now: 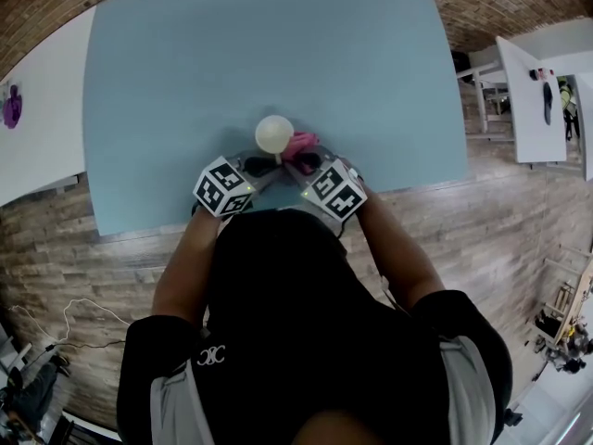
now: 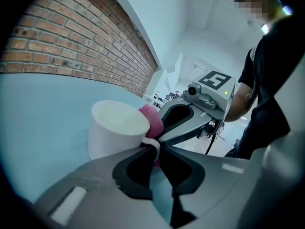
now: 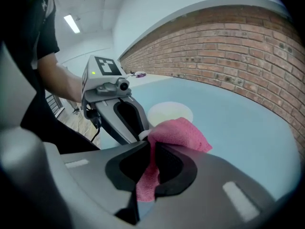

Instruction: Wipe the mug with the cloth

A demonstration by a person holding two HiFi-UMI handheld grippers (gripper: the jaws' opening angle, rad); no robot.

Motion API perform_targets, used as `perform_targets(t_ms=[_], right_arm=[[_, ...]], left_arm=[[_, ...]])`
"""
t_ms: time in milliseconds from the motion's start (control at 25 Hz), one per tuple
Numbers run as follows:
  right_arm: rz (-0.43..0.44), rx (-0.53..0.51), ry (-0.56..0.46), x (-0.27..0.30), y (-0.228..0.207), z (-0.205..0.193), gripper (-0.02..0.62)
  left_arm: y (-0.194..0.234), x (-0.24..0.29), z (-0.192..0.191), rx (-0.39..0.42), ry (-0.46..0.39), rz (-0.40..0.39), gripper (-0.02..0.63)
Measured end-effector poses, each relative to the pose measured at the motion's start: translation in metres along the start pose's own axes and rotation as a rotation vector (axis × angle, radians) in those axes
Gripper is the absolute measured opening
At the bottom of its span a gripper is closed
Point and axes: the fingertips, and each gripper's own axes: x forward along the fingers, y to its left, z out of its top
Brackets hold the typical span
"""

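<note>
From above, the left tongs (image 1: 266,163) and right tongs (image 1: 295,158) meet at the mug (image 1: 274,133), which stands near the close edge of the worktop (image 1: 278,44). In the left gripper view, the left tongs pinch the handle (image 2: 151,146), probably to steady the mug. In the right gripper view, the right tongs clamp the pink cloth (image 3: 178,132), bunched beside the rim for rubbing.

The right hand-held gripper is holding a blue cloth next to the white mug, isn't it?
Not quite. It is a pink cloth, not a blue one. The right gripper view shows the right hand-held gripper shut on it, next to the white mug.
</note>
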Motion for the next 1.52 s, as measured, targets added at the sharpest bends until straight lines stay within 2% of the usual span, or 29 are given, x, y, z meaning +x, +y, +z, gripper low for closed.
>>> perform_targets(t_ms=[240, 640, 960, 1160, 1280, 1520], right_arm=[[0.062, 0.221, -0.012, 0.011, -0.003, -0.003, 0.037], [0.138, 0.469, -0.021, 0.032, -0.011, -0.017, 0.037], [0.075, 0.540, -0.020, 0.038, -0.022, -0.022, 0.037], [-0.066, 0.630, -0.073, 0.040, -0.060, -0.017, 0.037], [-0.069, 0.581, -0.062, 0.040, -0.062, -0.012, 0.037], [-0.046, 0.310, -0.055, 0.029, -0.029, -0.008, 0.037]], left_arm=[[0.003, -0.006, 0.000, -0.011, 0.011, -0.026, 0.038], [0.006, -0.013, -0.004, -0.012, 0.035, -0.038, 0.040], [0.008, -0.017, -0.008, -0.051, 0.026, -0.016, 0.040], [0.006, -0.023, -0.015, -0.024, 0.043, -0.033, 0.041], [0.005, -0.022, -0.015, -0.036, 0.032, -0.025, 0.041], [0.007, -0.020, -0.017, -0.064, 0.003, -0.028, 0.046]])
